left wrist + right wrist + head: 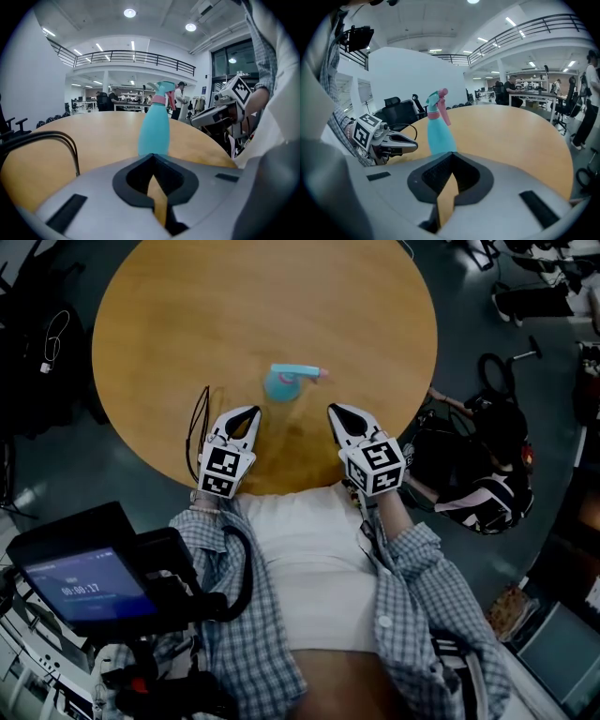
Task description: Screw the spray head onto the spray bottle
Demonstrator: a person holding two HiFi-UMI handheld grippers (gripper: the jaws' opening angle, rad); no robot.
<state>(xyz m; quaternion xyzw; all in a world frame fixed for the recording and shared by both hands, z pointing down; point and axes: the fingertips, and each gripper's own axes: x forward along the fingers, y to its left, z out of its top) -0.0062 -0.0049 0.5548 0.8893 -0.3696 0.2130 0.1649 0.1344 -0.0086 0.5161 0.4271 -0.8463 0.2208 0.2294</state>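
Standing upright on the one round wooden table [178, 324] is a single teal spray bottle [281, 385]. Its one spray head [306, 371] is already seated on the neck, with a pink collar and trigger and the nozzle pointing toward the right side of the head view. The bottle sits toward the near edge of the table, a little beyond the two gripper tips and between them side to side, touching neither.

Two grippers are in play, one per hand. The left gripper [253, 412] has its jaws pressed together with nothing between them — its own view shows only table wood through the notch, and the bottle stands ahead of the tips. The right gripper [334, 410] is likewise closed and empty, with the bottle ahead and slightly to its left. Each carries one marker cube [226, 471] — two in all — just above the table's near rim.

One black cable loop [197, 423] lies on the table beside the left gripper. Two plaid sleeves [412, 568] run back from the grippers.
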